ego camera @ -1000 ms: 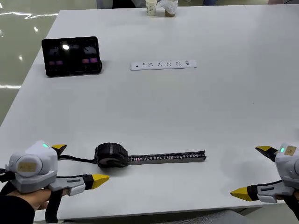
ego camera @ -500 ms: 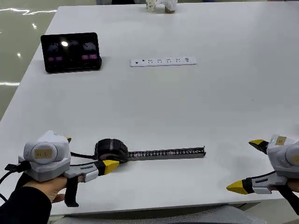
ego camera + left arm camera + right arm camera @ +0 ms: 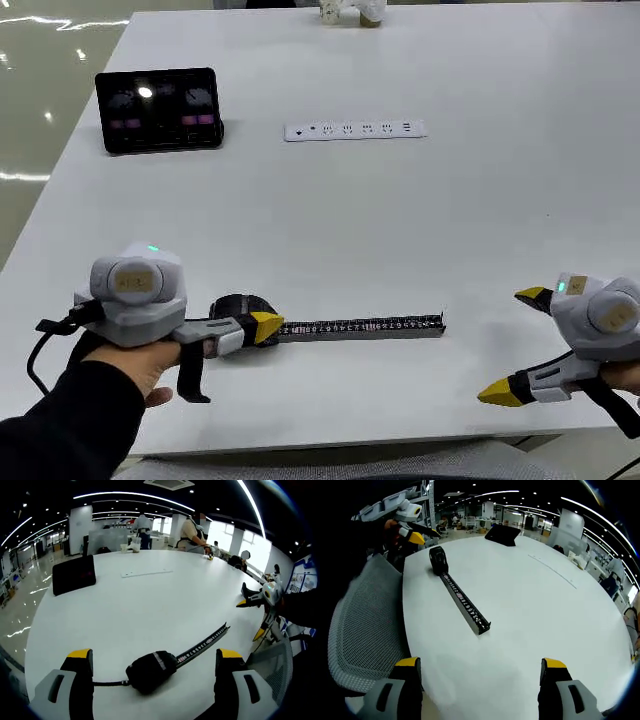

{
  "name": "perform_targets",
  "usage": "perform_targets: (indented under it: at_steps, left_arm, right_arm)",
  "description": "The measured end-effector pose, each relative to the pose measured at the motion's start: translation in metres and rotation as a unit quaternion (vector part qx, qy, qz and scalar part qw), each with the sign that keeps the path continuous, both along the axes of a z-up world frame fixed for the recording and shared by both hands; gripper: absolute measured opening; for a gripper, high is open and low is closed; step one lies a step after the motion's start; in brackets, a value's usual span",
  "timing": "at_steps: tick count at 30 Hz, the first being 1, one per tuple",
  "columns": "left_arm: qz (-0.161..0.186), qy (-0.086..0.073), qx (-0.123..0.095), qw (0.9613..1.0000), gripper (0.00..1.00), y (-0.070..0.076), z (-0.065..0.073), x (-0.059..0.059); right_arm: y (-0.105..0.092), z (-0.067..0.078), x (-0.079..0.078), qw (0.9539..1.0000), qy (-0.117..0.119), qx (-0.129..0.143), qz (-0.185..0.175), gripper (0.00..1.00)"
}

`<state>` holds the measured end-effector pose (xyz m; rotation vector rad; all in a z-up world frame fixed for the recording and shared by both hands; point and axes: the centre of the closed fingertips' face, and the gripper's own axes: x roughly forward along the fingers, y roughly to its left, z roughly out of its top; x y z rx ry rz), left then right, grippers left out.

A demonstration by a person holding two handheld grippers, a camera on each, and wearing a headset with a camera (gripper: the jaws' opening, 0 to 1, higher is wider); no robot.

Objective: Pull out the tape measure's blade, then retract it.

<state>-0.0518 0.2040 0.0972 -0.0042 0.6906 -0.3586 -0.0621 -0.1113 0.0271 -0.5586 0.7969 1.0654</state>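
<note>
White table (image 3: 400,230): tape measure (image 3: 151,670) sits at twelve o'clock inside my left claw (image 3: 154,654), jaws apart. Right claw (image 3: 481,661) gapes too, blade (image 3: 465,605) end at twelve.

This is an open-plan office. Far ahead of the left gripper (image 3: 154,655), past the big white table (image 3: 125,610), people (image 3: 192,534) stand under long ceiling light strips (image 3: 131,494) and a ceiling air vent (image 3: 168,484). A power strip (image 3: 147,572) and a dark tablet (image 3: 74,574) lie on the table ahead of it. Left of the right gripper (image 3: 480,662) sits a grey mesh office chair (image 3: 362,625).
</note>
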Motion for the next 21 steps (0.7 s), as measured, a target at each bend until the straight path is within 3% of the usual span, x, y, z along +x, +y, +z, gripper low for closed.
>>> perform_targets:
  at_steps: [1,2,3,8,11,12,17,21]
  left_arm:
    - [-0.001,0.006,-0.004,1.0000,0.99,-0.003,0.000,0.000]
    - [0.004,0.026,-0.012,0.9996,0.99,-0.008,-0.003,-0.003]
    - [0.008,0.027,-0.014,0.9995,0.99,-0.009,-0.001,-0.001]
    - [0.034,0.006,-0.018,0.9992,0.99,-0.016,0.006,0.009]
    - [0.113,0.000,-0.067,0.9913,0.99,-0.012,0.009,0.019]
    - [0.125,0.001,-0.070,0.9897,0.99,-0.011,0.008,0.020]
    - [0.154,-0.001,-0.066,0.9859,0.99,-0.014,0.007,0.025]
    - [0.158,-0.013,-0.056,0.9857,0.99,-0.022,0.007,0.028]
  right_arm:
    - [0.000,0.000,0.002,1.0000,0.001,-0.002,0.001,0.99]
    - [0.001,0.000,0.004,1.0000,0.002,-0.003,0.003,0.99]
    - [0.001,0.000,0.007,1.0000,0.001,-0.003,0.005,0.99]
    - [0.007,0.000,0.014,0.9997,-0.003,-0.011,0.023,0.99]
    - [0.011,-0.003,0.019,0.9991,-0.003,-0.020,0.037,0.99]
    - [0.012,-0.004,0.021,0.9989,-0.004,-0.022,0.040,0.99]
    - [0.020,-0.004,0.029,0.9980,-0.004,-0.028,0.057,0.99]
    - [0.027,-0.004,0.036,0.9971,-0.006,-0.033,0.069,0.99]
